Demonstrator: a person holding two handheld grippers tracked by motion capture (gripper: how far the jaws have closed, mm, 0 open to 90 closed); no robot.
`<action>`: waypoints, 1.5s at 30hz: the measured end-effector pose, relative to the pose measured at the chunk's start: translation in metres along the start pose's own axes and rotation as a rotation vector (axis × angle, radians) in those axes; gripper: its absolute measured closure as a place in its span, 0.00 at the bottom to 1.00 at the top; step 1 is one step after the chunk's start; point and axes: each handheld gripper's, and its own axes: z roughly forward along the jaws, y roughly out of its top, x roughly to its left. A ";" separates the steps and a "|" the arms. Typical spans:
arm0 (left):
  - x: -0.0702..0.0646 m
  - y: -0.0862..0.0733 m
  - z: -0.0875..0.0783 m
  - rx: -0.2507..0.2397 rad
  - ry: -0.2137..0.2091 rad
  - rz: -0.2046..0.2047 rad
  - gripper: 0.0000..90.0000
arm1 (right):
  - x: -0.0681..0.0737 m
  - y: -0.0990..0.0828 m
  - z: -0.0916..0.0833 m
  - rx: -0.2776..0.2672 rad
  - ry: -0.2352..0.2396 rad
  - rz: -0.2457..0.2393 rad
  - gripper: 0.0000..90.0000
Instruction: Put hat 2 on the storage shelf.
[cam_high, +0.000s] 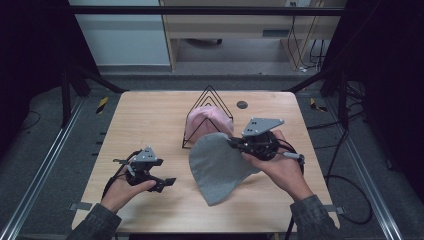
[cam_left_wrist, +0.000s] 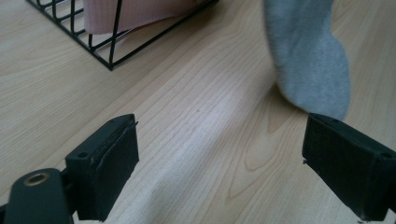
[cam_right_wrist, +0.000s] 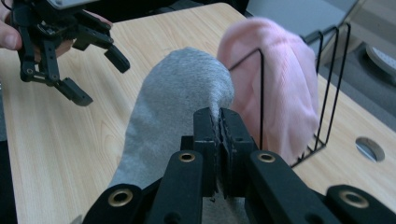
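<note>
Grey cloth (cam_high: 220, 167) hangs pinched at its upper edge in the right gripper (cam_high: 234, 143), whose jaws are clamped together on it; its lower end lies on the bench (cam_high: 150, 115). Just behind it stands a black wire rack (cam_high: 210, 107) with a pink cloth (cam_high: 205, 122) draped inside. The left gripper (cam_high: 167, 184), jaws wide apart and holding nothing, hovers over bare wood near the front-left edge, well apart from the rack.
</note>
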 end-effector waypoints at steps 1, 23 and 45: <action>0.000 0.001 0.000 -0.001 -0.006 0.003 0.11 | 0.001 0.004 0.001 -0.005 0.007 -0.007 0.96; -0.010 0.056 -0.024 -0.047 0.027 0.073 0.16 | 0.019 0.074 -0.011 -0.039 0.025 -0.124 0.97; -0.005 0.070 0.002 -0.091 0.010 0.062 0.42 | 0.029 0.075 -0.005 -0.029 0.061 -0.126 0.97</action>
